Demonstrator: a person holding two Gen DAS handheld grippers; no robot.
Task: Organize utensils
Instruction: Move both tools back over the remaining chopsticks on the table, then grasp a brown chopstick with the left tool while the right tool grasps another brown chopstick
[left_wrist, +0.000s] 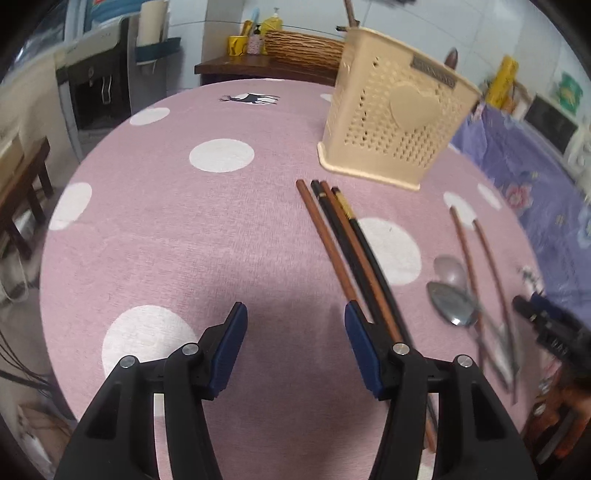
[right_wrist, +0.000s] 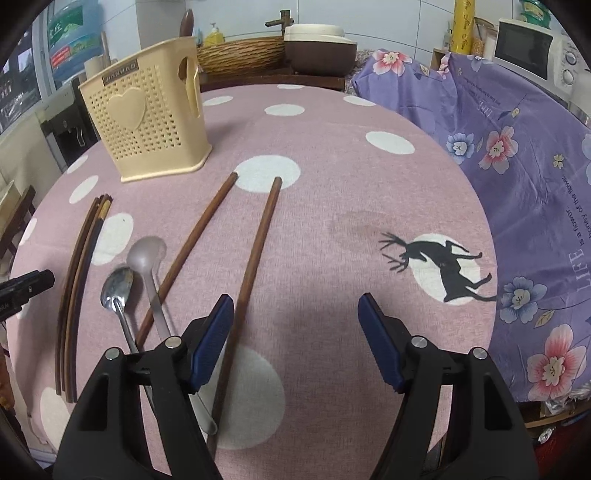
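A beige perforated utensil holder (left_wrist: 391, 122) (right_wrist: 147, 118) with a heart on its side stands at the far part of the pink dotted table. Several brown and black chopsticks (left_wrist: 343, 240) (right_wrist: 79, 273) lie in a bundle; their near ends pass under the right finger of my left gripper (left_wrist: 295, 332), which is open and holds nothing. Two metal spoons (left_wrist: 452, 291) (right_wrist: 127, 273) lie beside two separate brown chopsticks (right_wrist: 225, 254). My right gripper (right_wrist: 295, 321) hovers open and empty; its left finger is over one brown chopstick and the spoon handles.
A purple floral cloth (right_wrist: 517, 177) covers something along the table's right edge. A woven basket (right_wrist: 240, 55), a pot (right_wrist: 317, 48) and bottles stand on a dark shelf behind the table. The other gripper's tip (right_wrist: 26, 286) shows at the left edge.
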